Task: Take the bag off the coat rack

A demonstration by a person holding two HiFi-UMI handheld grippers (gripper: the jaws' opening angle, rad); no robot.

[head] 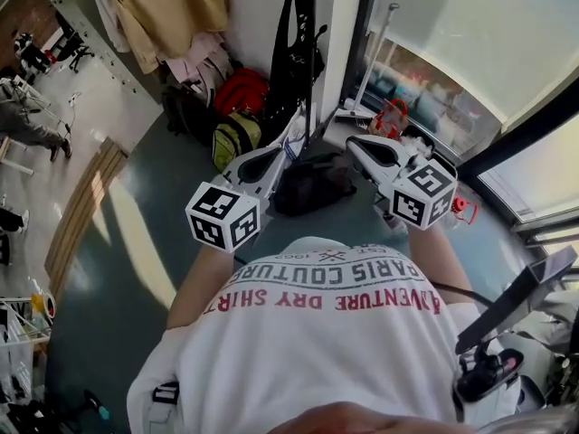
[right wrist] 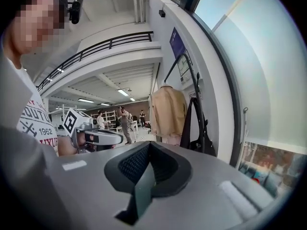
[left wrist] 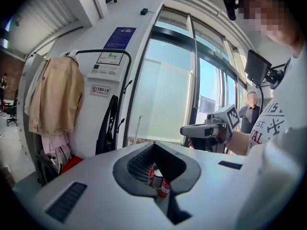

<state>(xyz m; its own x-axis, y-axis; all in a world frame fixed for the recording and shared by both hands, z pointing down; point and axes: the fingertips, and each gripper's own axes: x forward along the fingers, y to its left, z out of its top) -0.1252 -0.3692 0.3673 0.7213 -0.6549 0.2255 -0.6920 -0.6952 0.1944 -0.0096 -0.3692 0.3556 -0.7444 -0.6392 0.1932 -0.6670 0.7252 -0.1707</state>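
Two grippers are held out side by side: the left gripper [head: 289, 146] and the right gripper [head: 356, 144], each with jaws pressed together on nothing. Beyond them, one black bag [head: 291, 52] hangs on the coat rack [head: 308, 120]. One tan coat [head: 167, 12] hangs farther left.

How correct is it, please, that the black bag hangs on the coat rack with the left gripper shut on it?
Not quite: the black bag hangs on the coat rack, but the left gripper is shut on nothing, apart from it; the left gripper view shows this.
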